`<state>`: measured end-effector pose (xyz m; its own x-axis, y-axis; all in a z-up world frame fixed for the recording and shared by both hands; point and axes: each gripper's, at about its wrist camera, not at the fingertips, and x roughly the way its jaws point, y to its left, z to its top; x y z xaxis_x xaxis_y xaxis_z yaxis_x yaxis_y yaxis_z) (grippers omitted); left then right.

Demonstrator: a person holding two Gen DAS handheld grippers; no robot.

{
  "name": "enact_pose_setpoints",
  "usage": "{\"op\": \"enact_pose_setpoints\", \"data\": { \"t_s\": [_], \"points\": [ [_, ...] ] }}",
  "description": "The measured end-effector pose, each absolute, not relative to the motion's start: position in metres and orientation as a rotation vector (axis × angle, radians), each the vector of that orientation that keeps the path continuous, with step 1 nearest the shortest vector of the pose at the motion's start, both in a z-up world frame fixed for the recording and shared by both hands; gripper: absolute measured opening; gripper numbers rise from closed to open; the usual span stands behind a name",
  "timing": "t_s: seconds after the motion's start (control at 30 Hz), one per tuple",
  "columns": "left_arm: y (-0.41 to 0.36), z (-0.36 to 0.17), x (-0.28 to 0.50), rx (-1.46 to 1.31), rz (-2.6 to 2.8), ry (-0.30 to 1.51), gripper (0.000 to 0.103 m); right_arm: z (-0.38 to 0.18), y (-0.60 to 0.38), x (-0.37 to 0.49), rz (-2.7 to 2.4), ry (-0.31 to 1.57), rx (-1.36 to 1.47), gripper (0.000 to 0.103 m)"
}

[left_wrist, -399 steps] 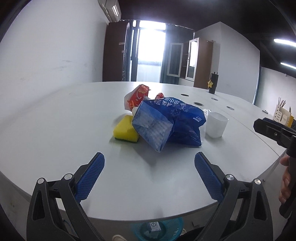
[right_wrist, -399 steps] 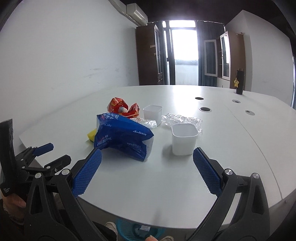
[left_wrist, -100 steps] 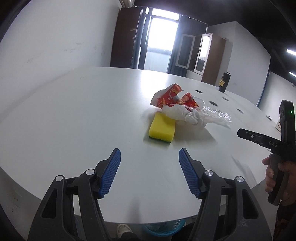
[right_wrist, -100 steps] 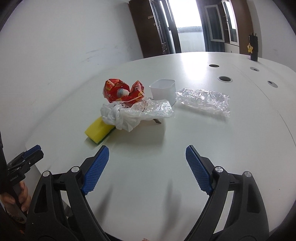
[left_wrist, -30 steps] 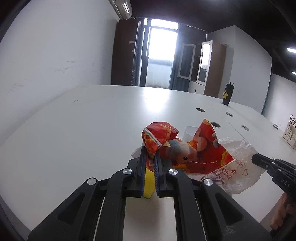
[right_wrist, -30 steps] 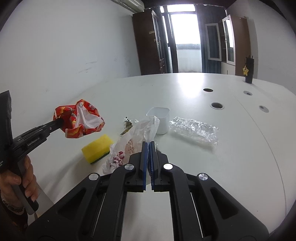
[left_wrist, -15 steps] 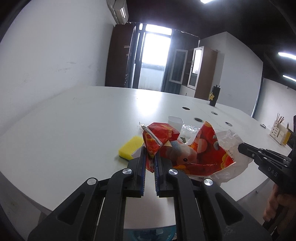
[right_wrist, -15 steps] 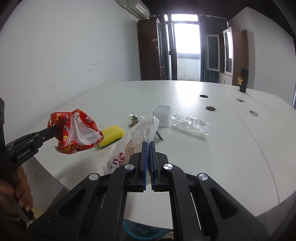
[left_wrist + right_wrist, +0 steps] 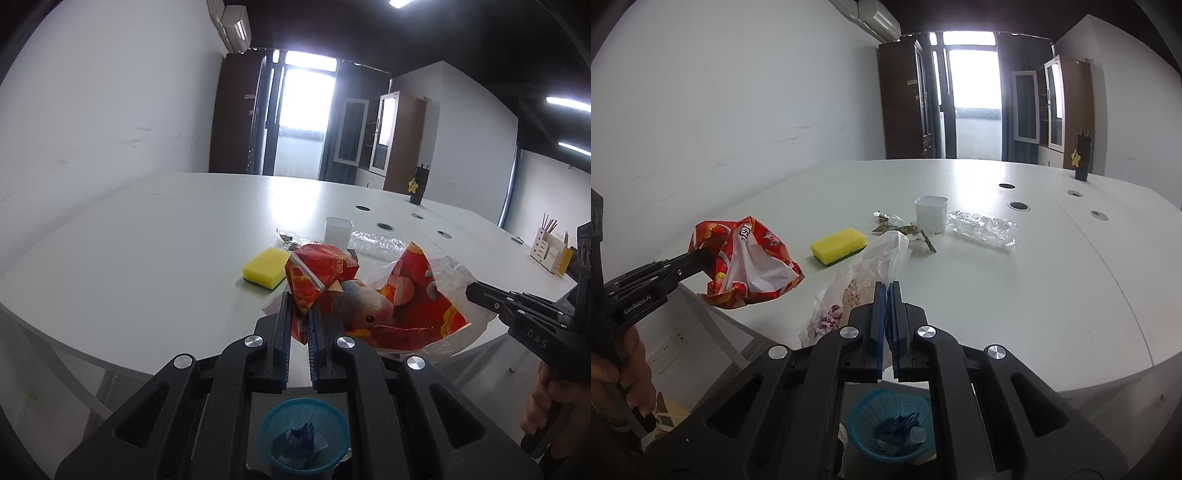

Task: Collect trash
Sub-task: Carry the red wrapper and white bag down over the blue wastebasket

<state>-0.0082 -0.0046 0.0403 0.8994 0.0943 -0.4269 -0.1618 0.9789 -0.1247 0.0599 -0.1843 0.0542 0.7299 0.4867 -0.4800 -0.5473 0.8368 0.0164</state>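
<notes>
Red wrapper clamped in left gripper, clear bag in right gripper, both now past table edge, above blue basket.

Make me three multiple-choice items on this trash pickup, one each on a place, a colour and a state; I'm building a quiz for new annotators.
1. Where is the blue basket?
A. On the table
B. On the floor below the table edge
C. On the cabinet

2. What colour is the sponge?
A. Yellow
B. Pink
C. White

3. What is the left claw doing?
A. Open over the sponge
B. Shut on nothing
C. Shut on the red wrapper

Answers:
1 B: both wrist views show it down past the table rim.
2 A: its top is yellow, with a green underside.
3 C: the wrapper's edge is pinched between its pads.
</notes>
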Motion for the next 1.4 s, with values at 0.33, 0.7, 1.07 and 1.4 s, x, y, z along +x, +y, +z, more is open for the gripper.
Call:
{"op": "enact_pose_setpoints", "data": {
  "t_s": [0.33, 0.7, 1.07, 1.4],
  "points": [
    [-0.012, 0.027, -0.046, -0.150, 0.100, 0.472, 0.007, 0.028, -0.197, 0.021, 0.660, 0.544, -0.089, 0.003],
    [0.002, -0.016, -0.080, -0.135, 0.080, 0.555, 0.007, -0.011, -0.189, -0.005, 0.653, 0.624, -0.183, 0.003],
    [-0.009, -0.086, -0.071, -0.175, 0.060, 0.685, 0.007, -0.065, -0.191, 0.000, 0.620, 0.723, -0.191, 0.003],
    [-0.004, -0.149, -0.026, -0.230, 0.070, 0.823, 0.007, -0.128, -0.187, 0.028, 0.573, 0.845, -0.183, 0.003]
  ]
}}
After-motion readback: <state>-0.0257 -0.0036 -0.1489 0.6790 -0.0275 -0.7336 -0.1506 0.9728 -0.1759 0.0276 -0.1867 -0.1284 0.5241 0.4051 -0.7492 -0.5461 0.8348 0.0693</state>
